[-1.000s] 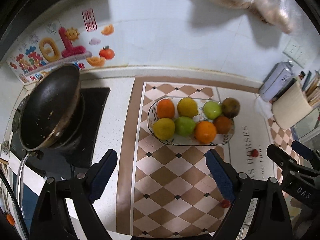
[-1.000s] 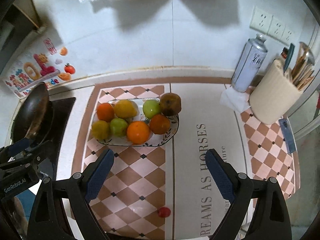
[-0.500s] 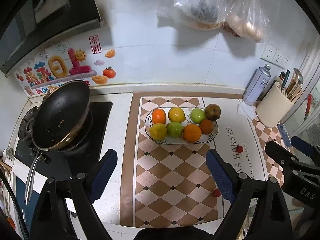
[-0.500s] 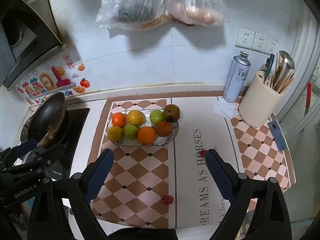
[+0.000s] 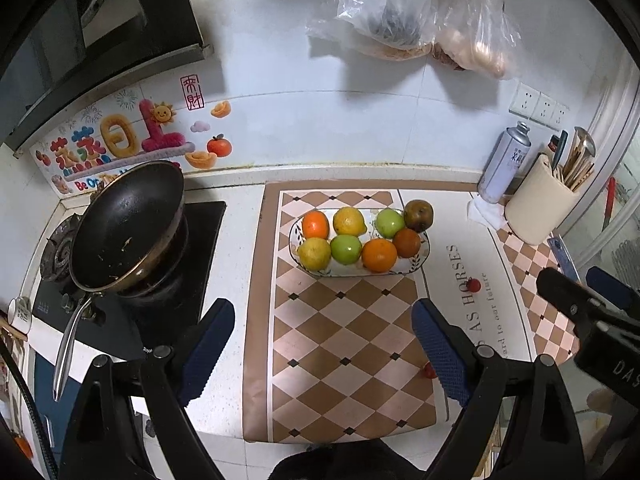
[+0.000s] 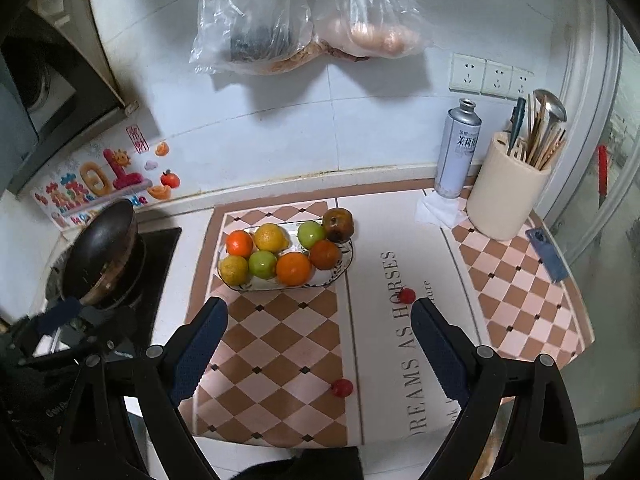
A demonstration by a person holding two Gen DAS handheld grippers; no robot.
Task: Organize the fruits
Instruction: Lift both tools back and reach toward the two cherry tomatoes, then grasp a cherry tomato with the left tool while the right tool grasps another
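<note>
A patterned oval plate (image 5: pixel 422 256) (image 6: pixel 344 270) on the checkered counter mat holds several fruits in two rows: oranges, lemons, green apples and a brown fruit (image 5: pixel 418 215) at the right end. Two small red fruits lie loose on the mat, one (image 5: pixel 474 284) (image 6: pixel 407 295) to the plate's right, one (image 5: pixel 429 371) (image 6: pixel 342 387) nearer the front edge. My left gripper (image 5: pixel 324 346) hangs open well above the mat, nothing between its blue pads. My right gripper (image 6: pixel 320 344) is open and empty too, at a similar height.
A black wok (image 5: pixel 128 224) sits on the stove at left. At the back right stand a spray can (image 6: pixel 458 148), a cream utensil holder (image 6: pixel 506 200) and a crumpled tissue (image 6: pixel 434 210). Plastic bags (image 6: pixel 304 16) hang on the tiled wall. The right gripper's body (image 5: pixel 592 320) shows beside the left.
Both grippers have pulled back and up from the plate, so the fruit looks smaller and more of the wall and hanging bags shows. Jaws stayed open. Nothing on the counter moved.
</note>
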